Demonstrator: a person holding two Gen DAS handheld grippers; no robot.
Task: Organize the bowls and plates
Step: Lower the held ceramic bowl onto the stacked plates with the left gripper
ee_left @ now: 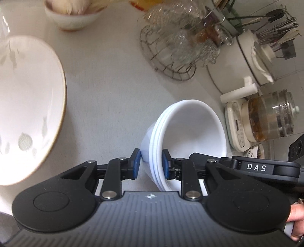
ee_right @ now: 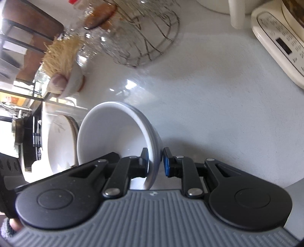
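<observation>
A nested stack of white bowls [ee_left: 190, 133] is held between both grippers above the pale counter. My left gripper [ee_left: 152, 164] is shut on the rim of the stack, one blue pad outside and one inside. My right gripper [ee_right: 154, 162] is shut on the opposite rim of the same stack [ee_right: 114, 136]. A large white plate with a brown rim and leaf print [ee_left: 28, 106] lies to the left; it also shows in the right wrist view [ee_right: 58, 140], behind the bowls.
A small bowl holding garlic [ee_left: 72, 17] stands at the back. A wire basket of glassware [ee_left: 176, 47] is behind the bowls, also in the right wrist view [ee_right: 140, 38]. A cream kettle base with a glass pot [ee_left: 266, 121] and a white cooker [ee_left: 252, 62] stand at the right.
</observation>
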